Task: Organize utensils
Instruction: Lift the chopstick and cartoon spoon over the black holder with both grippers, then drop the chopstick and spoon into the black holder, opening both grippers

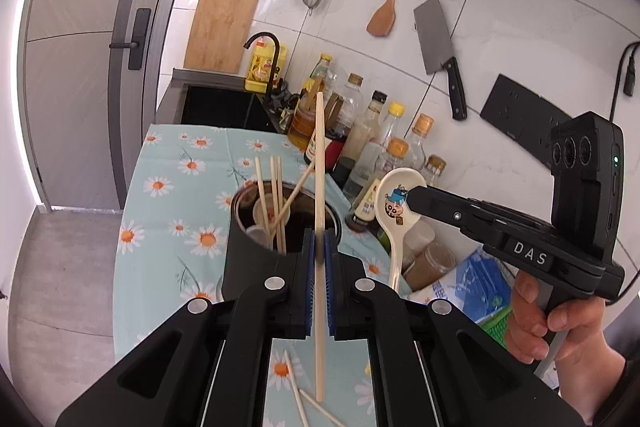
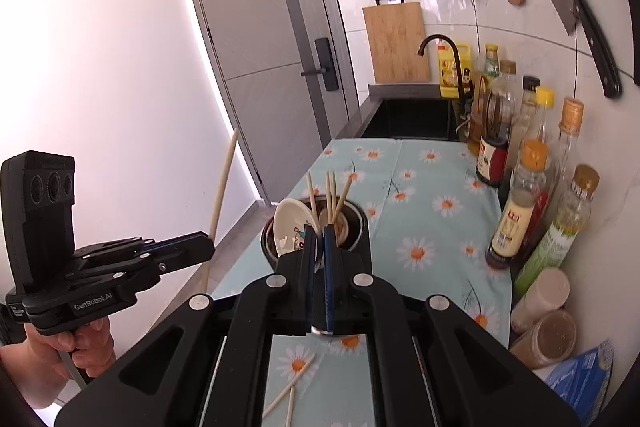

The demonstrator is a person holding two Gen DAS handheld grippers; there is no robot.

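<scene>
Wooden and pale, a chopstick point(image 1: 319, 187) stands nearly upright in my left gripper point(image 1: 319, 247), whose jaws are clamped on its lower part, above the daisy-print worktop point(image 1: 172, 187) and just in front of the black holder point(image 1: 256, 251) that already has several chopsticks point(image 1: 276, 195) and a spoon leaning in it. My right gripper point(image 2: 319, 239) has its jaws pinched tight on the bowl of a white cartoon-printed spoon point(image 1: 394, 207), handle hanging down, beside the holder and in front of the bottles point(image 2: 520, 187) by the wall. More loose chopsticks point(image 2: 288, 391) lie on the cloth below both grippers.
</scene>
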